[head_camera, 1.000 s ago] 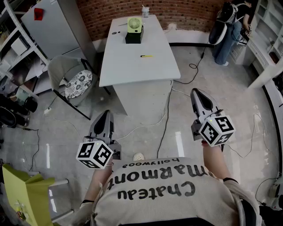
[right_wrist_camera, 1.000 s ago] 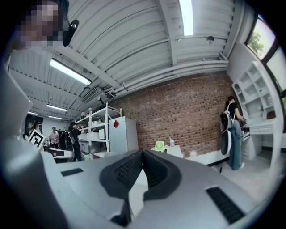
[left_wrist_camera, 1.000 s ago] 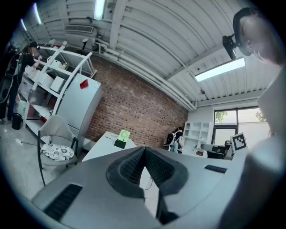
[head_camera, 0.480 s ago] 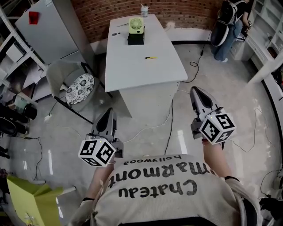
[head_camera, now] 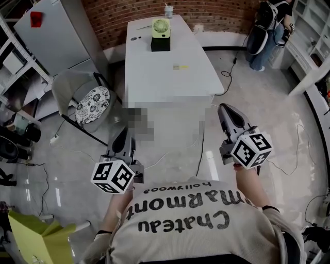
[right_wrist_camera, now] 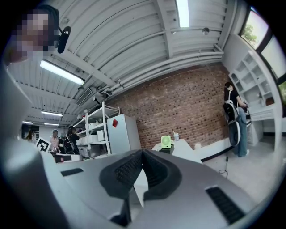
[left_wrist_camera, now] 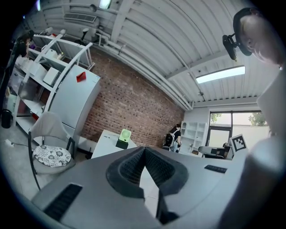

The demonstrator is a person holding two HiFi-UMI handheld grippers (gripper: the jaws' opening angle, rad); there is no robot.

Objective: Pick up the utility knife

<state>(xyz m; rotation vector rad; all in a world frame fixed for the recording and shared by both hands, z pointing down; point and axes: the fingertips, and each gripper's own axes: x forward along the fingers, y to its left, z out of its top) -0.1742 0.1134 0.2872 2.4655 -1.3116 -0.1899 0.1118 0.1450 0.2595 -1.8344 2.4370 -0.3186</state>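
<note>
At far left, about 10 o'clock in the head view, stand open shelves (head_camera: 14,51) and next to them a grey fridge (head_camera: 56,33) with a small red mark near its top. Just below the fridge is a chair (head_camera: 77,85) with a flower-patterned cushion (head_camera: 93,100).

The left gripper (head_camera: 124,133) sits at about 8 o'clock, pointing up the picture toward the table, and hangs over bare floor. Its own view shows the two dark ribbed pads pressed together at the tips with nothing between them.

The long white table (head_camera: 165,77) fills 12 o'clock. At its far end a light green fan (head_camera: 161,27) stands on a black box (head_camera: 160,43), and a cup (head_camera: 168,11) stands beyond that, at the brick wall. The utility knife (head_camera: 184,66) lies on the table top at about 5 o'clock from the fan, nearer the table's right edge. It shows only as a small yellow mark, half blurred. It is well apart from both grippers.

Cables (head_camera: 198,149) trail across the floor in front of the table.

The right gripper (head_camera: 225,108) is at about 3 o'clock, also aimed at the table. Its jaws are closed tip to tip and empty, as its own view shows.

At 1 o'clock a person (head_camera: 265,31) with a backpack stands by white shelving (head_camera: 309,31).
</note>
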